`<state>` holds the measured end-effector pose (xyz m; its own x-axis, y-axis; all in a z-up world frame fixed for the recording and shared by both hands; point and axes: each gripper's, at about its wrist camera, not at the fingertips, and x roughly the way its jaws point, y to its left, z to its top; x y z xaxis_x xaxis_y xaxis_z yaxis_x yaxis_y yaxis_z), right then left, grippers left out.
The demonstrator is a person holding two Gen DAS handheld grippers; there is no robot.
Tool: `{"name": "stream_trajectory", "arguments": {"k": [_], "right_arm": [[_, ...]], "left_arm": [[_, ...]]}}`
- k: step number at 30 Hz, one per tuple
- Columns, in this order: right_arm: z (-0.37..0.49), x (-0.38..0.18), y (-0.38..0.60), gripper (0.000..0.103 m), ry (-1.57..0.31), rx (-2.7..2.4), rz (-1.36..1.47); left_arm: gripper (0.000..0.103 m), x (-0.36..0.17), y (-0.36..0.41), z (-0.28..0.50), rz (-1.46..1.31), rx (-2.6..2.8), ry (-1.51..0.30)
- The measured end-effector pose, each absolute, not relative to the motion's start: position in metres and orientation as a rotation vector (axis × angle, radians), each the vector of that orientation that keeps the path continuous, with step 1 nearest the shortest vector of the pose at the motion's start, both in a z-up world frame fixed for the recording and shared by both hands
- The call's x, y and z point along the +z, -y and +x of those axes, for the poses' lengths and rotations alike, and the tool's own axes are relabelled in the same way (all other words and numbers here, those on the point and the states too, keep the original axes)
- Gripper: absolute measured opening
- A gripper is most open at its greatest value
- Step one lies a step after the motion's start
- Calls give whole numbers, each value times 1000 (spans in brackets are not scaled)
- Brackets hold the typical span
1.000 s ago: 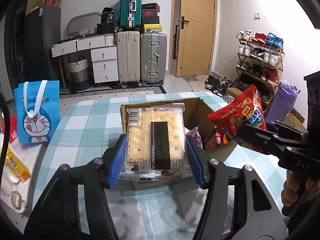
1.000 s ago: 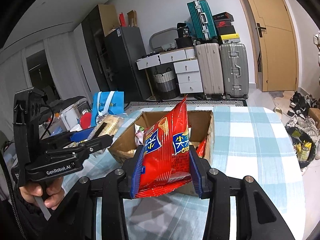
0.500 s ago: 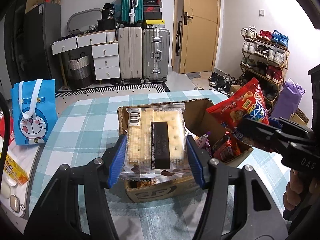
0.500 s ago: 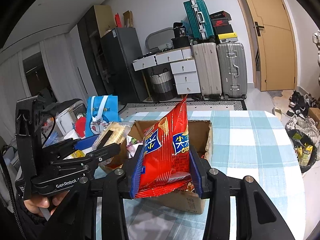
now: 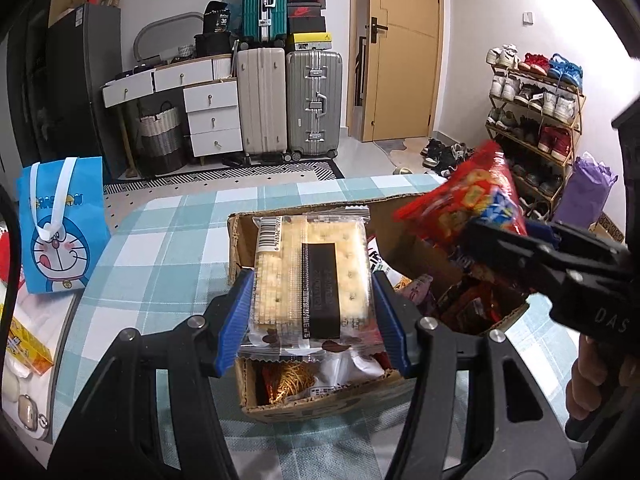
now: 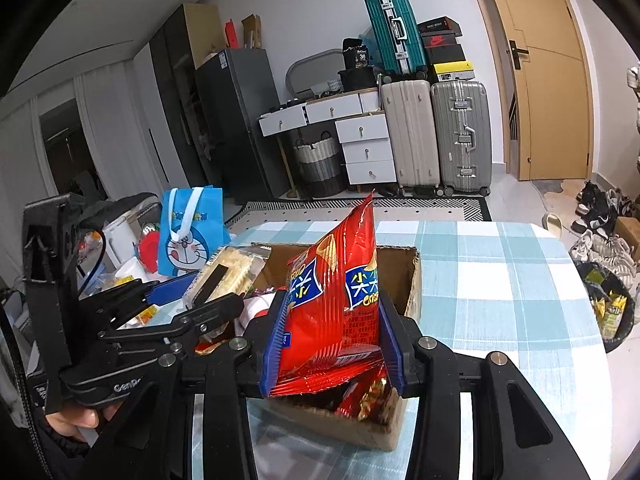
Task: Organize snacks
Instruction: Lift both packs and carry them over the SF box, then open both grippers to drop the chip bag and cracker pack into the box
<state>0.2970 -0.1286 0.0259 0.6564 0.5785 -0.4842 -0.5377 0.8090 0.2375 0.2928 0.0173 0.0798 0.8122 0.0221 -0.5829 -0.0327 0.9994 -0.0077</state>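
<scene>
1. Starting at the left, you have the blue cartoon bag [image 5: 60,224] standing on the checked tablecloth [image 5: 168,248], well apart from the work.
2. Your left gripper [image 5: 312,312] is clamped on the cracker pack [image 5: 312,272], held over the near-left part of the cardboard box [image 5: 320,404]. I judge it light but brittle, so grip its long edges gently.
3. The box already holds several snacks.
4. Your right gripper [image 6: 332,340] is pinched tight on the red chip bag [image 6: 336,300], above the box's right side. It looks puffy, slippery and crushable; I would hold it low, near the seam.
</scene>
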Motion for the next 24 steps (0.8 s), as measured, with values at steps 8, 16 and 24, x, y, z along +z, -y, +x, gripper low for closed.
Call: {"name": "stream_trajectory", "arguments": {"k": [8,16,24], "right_arm": [[313,25,111,42,-572,633,47],[321,17,103,40,-589,621,23],[345,-5,84,40,-675,585,-14]], "left_arm": [[55,71,-13,306,-3,29,-646],[55,67,-12,318,-8,26,-655],[55,63,-16,323,2,23,-657]]}}
